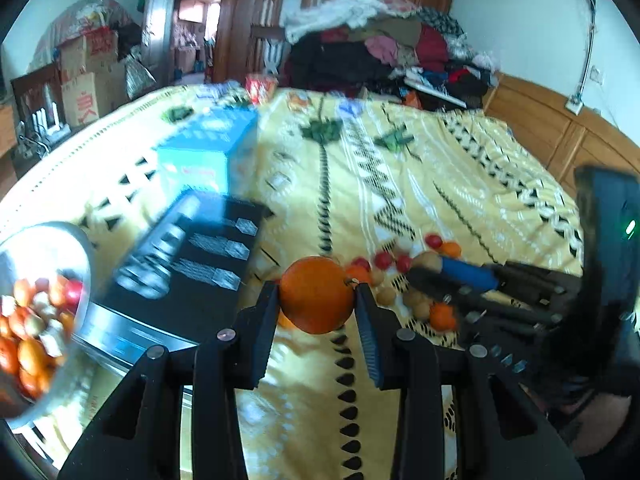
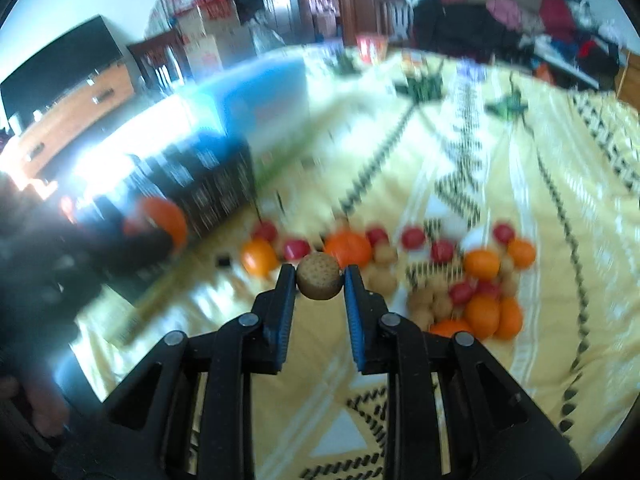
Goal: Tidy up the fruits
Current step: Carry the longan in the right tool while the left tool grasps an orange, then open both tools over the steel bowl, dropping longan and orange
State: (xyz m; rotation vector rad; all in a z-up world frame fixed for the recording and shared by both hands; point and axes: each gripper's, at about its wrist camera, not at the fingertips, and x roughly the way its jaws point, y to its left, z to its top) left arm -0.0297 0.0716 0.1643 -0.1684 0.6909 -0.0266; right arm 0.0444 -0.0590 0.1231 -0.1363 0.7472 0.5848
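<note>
My left gripper (image 1: 316, 289) is shut on an orange tangerine (image 1: 316, 304), held above the yellow patterned bedspread (image 1: 360, 184). My right gripper (image 2: 320, 277) is shut on a small brown speckled round fruit (image 2: 320, 282). Beyond it, a loose spread of tangerines (image 2: 482, 264), red fruits (image 2: 413, 237) and small brown fruits (image 2: 424, 302) lies on the bedspread (image 2: 500, 380). The left wrist view also shows the right gripper (image 1: 434, 266) low at the right, over those fruits. In the right wrist view, the left gripper (image 2: 148, 240) and its tangerine (image 2: 168, 218) are a blur at the left.
A glass bowl (image 1: 48, 228) of mixed fruit sits at the far left on a black box (image 1: 188, 256). A light blue box (image 1: 208, 148) stands behind it. A pile of clothes (image 1: 392, 52) covers the far end of the bed. A wooden headboard (image 1: 560, 132) runs along the right.
</note>
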